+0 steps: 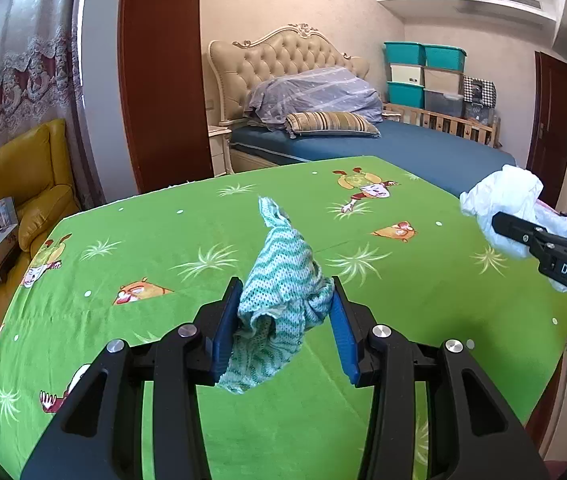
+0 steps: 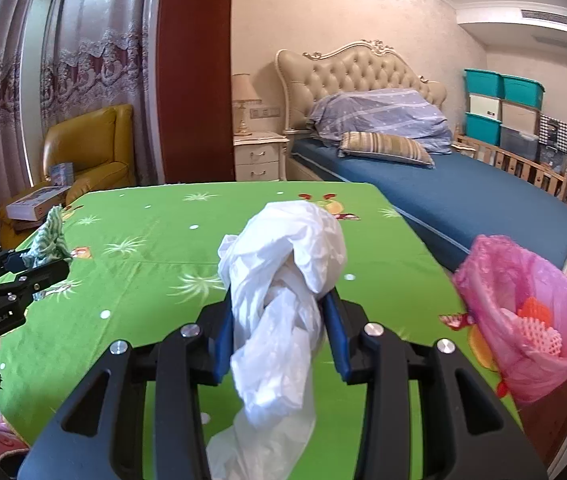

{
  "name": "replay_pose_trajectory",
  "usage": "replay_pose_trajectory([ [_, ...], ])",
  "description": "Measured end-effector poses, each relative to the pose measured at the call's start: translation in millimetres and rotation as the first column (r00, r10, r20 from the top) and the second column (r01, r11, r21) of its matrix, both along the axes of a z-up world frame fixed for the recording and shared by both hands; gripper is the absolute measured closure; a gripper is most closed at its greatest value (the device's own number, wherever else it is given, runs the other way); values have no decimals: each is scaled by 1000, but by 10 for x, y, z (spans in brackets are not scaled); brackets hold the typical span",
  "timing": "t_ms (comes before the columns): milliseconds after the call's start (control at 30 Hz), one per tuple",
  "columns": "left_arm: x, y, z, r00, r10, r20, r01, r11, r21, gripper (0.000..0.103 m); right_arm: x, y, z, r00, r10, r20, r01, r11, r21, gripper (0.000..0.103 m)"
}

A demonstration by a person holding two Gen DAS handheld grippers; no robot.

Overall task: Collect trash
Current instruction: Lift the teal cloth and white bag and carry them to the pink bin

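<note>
My left gripper (image 1: 285,312) is shut on a crumpled green-and-white striped cloth (image 1: 279,276), held above the green patterned tablecloth (image 1: 163,240). My right gripper (image 2: 279,316) is shut on a crumpled white plastic bag (image 2: 283,280) that hangs down between its blue pads. In the left wrist view the right gripper (image 1: 499,222) enters from the right with the white bag (image 1: 503,196). In the right wrist view the left gripper (image 2: 49,262) shows at the left with the striped cloth (image 2: 49,240). A bin lined with a pink bag (image 2: 523,320) stands at the table's right edge, with orange and white scraps inside.
A bed with a blue sheet (image 2: 463,196) lies beyond the table. A yellow armchair (image 1: 23,184) with boxes on it stands at the left by the curtains. A white nightstand (image 2: 261,156) with a lamp is behind the table. Stacked storage boxes (image 1: 423,76) line the far wall.
</note>
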State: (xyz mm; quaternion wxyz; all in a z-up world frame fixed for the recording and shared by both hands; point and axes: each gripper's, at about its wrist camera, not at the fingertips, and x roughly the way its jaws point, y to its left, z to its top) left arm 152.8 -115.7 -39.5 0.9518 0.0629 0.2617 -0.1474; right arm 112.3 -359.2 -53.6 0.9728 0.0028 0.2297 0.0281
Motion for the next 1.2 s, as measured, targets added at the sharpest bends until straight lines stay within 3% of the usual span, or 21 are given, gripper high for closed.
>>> replay_pose_trajectory([
  [300, -59, -298, 128, 995, -103, 21, 102, 995, 20, 62, -140, -358, -24, 997, -76, 10, 76, 997, -2, 65],
  [567, 1, -761, 200, 970, -241, -41, 242, 970, 0, 62, -308, -729, -37, 987, -160, 8, 160, 987, 2, 64],
  [900, -1, -1662, 315, 898, -433, -75, 436, 900, 25, 62, -625, -1389, -18, 962, -272, 7, 272, 962, 3, 64],
  [1200, -68, -2534, 473, 834, -548, -64, 550, 835, 9, 62, -835, -2084, 57, 926, -377, 32, 377, 926, -9, 64],
])
